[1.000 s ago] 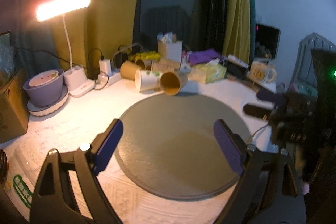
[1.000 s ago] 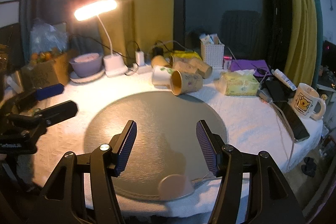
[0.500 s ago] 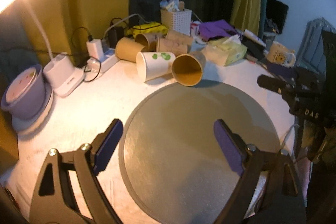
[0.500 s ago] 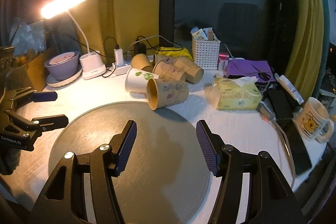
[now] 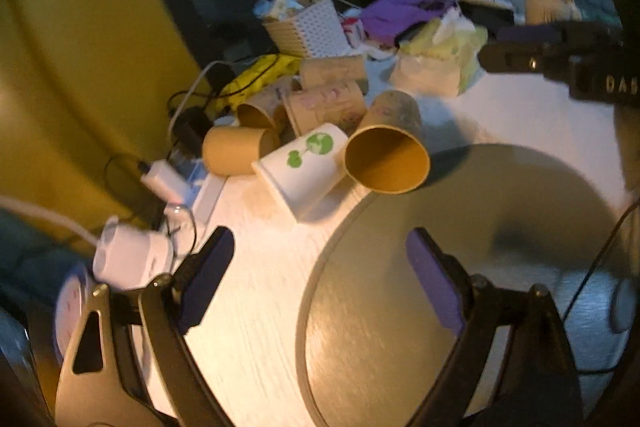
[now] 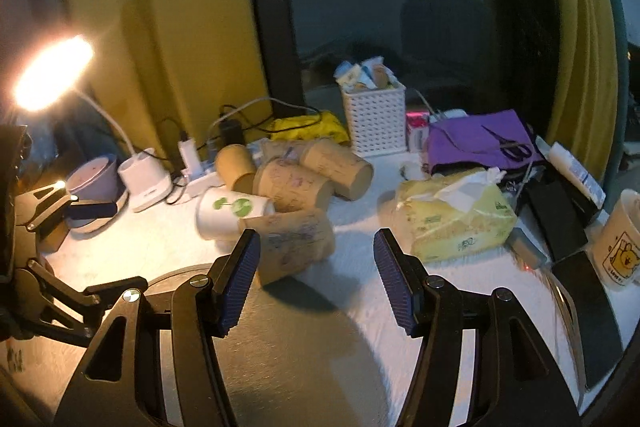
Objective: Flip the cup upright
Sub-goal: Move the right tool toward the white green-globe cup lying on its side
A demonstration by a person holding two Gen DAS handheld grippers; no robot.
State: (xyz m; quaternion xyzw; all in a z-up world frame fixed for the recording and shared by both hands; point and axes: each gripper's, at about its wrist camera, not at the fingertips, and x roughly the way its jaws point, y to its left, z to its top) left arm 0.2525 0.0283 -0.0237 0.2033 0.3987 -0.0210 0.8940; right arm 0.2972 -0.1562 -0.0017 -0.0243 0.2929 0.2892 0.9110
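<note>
Several paper cups lie on their sides in a heap at the back of the table. The nearest brown cup lies at the far edge of the round grey mat, its mouth toward the left wrist camera. A white cup with green print lies beside it. My right gripper is open and empty, its left fingertip just in front of the brown cup. My left gripper is open and empty, short of the cups.
A lit desk lamp, a power strip with chargers, a white basket, a yellow tissue pack, a purple bowl and a mug stand around the cups. The left gripper shows in the right wrist view.
Both grippers have moved forward toward the heap of cups, which now look larger and nearer. The right gripper has come up to the nearest brown cup. Both stay open.
</note>
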